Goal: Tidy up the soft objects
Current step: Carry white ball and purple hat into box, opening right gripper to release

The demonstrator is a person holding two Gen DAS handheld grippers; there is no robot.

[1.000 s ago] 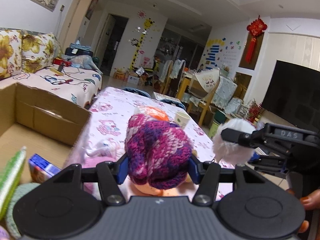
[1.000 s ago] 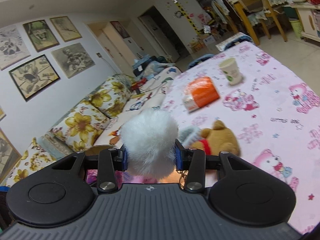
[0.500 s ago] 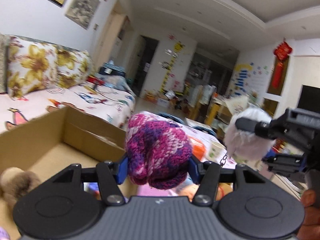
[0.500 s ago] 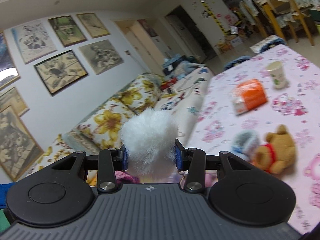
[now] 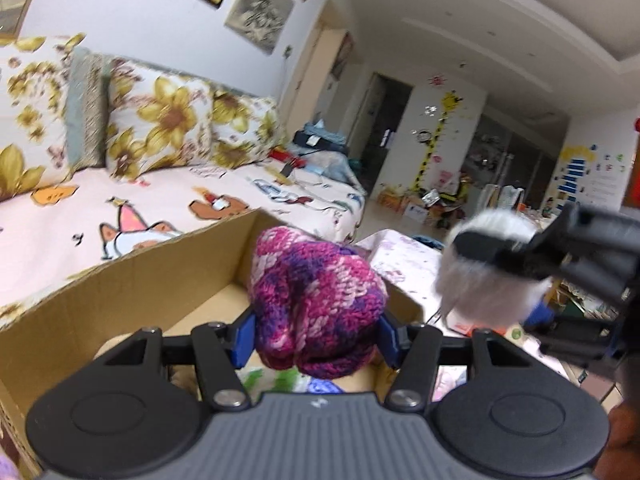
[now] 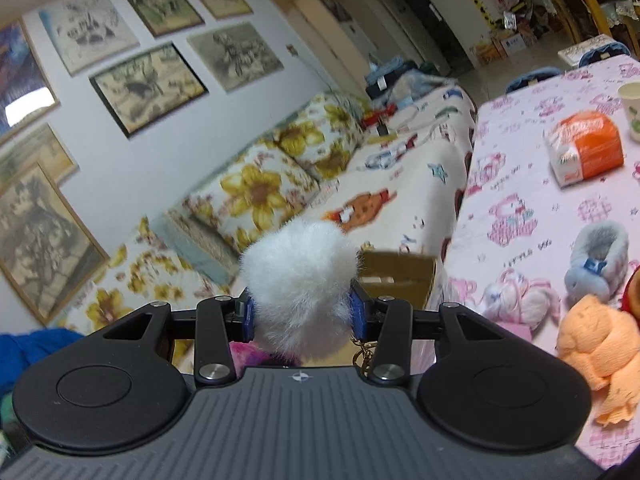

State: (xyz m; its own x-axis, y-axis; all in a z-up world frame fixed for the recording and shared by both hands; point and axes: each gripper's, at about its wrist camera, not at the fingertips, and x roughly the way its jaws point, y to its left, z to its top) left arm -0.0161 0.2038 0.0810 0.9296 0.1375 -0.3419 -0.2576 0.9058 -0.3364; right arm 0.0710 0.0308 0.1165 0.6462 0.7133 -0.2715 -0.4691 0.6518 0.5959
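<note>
My left gripper (image 5: 316,336) is shut on a pink and purple knitted item (image 5: 316,304) and holds it above the open cardboard box (image 5: 120,292). My right gripper (image 6: 300,312) is shut on a white fluffy pompom (image 6: 298,276) with a gold keychain clasp (image 6: 362,354). The pompom also shows in the left wrist view (image 5: 492,276), right of the knitted item, near the box's far corner. The box corner shows in the right wrist view (image 6: 396,276). On the pink tablecloth (image 6: 532,184) lie an orange soft toy (image 6: 600,344), a pink-white plush (image 6: 516,296) and a grey-white plush slipper (image 6: 600,256).
A floral sofa (image 5: 160,136) with a cartoon-print cover stands behind the box. An orange and white packet (image 6: 584,148) and a paper cup (image 6: 632,108) sit further along the table. Some soft things lie in the box under my left gripper (image 5: 276,380).
Both grippers have swung left from over the table toward the box, still holding their items. The left gripper now hangs over the box interior, and the pompom has come closer to the box.
</note>
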